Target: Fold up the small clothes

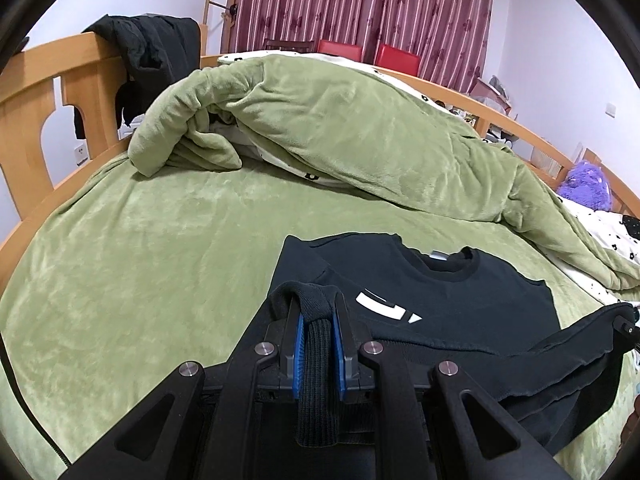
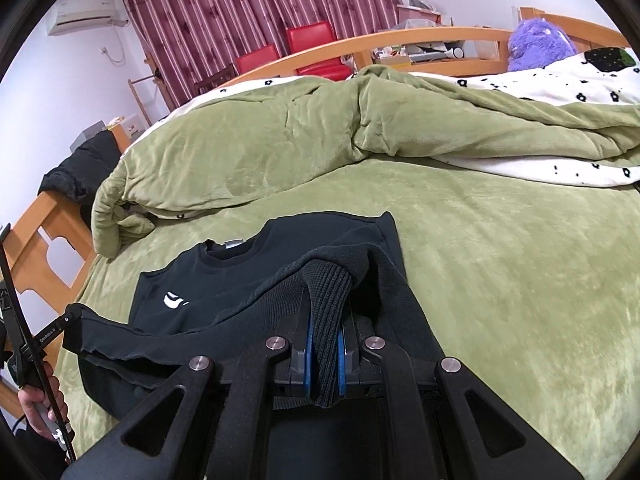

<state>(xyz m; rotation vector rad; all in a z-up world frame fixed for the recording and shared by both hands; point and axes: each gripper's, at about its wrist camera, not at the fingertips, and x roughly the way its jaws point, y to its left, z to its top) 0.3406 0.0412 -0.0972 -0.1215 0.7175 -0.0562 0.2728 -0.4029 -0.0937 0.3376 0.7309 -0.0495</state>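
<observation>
Both grippers — left (image 1: 316, 320) and right (image 2: 326, 312) — are pinching the black sweatshirt's (image 1: 460, 300) ribbed hem above the green bed cover (image 1: 160, 240).

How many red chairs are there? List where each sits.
2. One chair and another chair stand side by side before the curtain, beyond the bed's far rail. More may be hidden.
</observation>
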